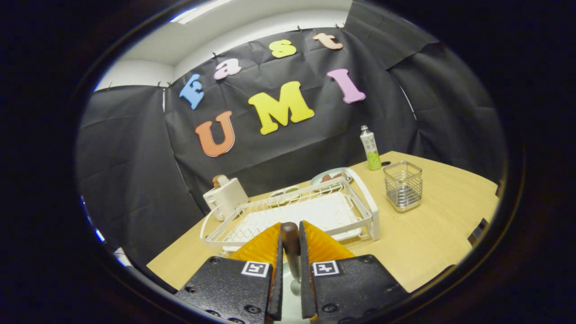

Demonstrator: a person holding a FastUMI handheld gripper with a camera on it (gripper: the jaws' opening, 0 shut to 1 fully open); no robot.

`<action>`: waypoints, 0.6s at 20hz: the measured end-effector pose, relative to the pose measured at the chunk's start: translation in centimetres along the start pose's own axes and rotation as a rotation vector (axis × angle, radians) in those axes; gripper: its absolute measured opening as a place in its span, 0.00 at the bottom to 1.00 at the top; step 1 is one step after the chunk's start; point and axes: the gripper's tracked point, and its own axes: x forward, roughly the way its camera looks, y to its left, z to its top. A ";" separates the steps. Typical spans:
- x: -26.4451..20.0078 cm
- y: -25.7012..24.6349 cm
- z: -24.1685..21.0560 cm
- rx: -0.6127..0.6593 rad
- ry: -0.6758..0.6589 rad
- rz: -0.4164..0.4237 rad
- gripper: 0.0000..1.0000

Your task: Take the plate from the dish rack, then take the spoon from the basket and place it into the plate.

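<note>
A: Gripper (pixel 290 245) state?

B: Fingers drawn in tight on a spoon (pixel 291 252). Both press its brown wooden handle, one on each side. The rounded handle end sticks up between the fingertips; a pale metal stem runs down from it toward the gripper body. The spoon's bowl is hidden low between the fingers, so I can't tell what it rests on.

A: The dish rack?

B: White wire dish rack (pixel 297 211) sits just ahead of the fingers on the light wooden table (pixel 427 243), with a ribbed white drain tray inside it. Its slots look bare from here.

A: And the basket?

B: Metal wire basket (pixel 403 185), square and open-topped, stands ahead and to the right of the fingers, well apart from the rack's right end. Can't tell what is inside.

A: The plate?

B: A pale round plate (pixel 330 175) lies beyond the rack's far right corner, with something brownish on it, too small to name.

A: Anything else?

B: A white toaster (pixel 225 198) ahead to the left, beside the rack's far left end, with something brown poking from its top. A bottle (pixel 370 147) with green contents stands upright beyond the basket, near the black cloth wall.
</note>
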 end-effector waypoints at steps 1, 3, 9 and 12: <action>-0.1 0.0 0.3 -0.012 -0.009 0.006 0.22; -0.5 0.3 1.0 -0.033 -0.031 0.022 0.35; -1.1 -1.0 3.1 -0.060 -0.084 0.005 0.82; -1.8 -0.9 4.3 -0.094 -0.119 0.004 0.91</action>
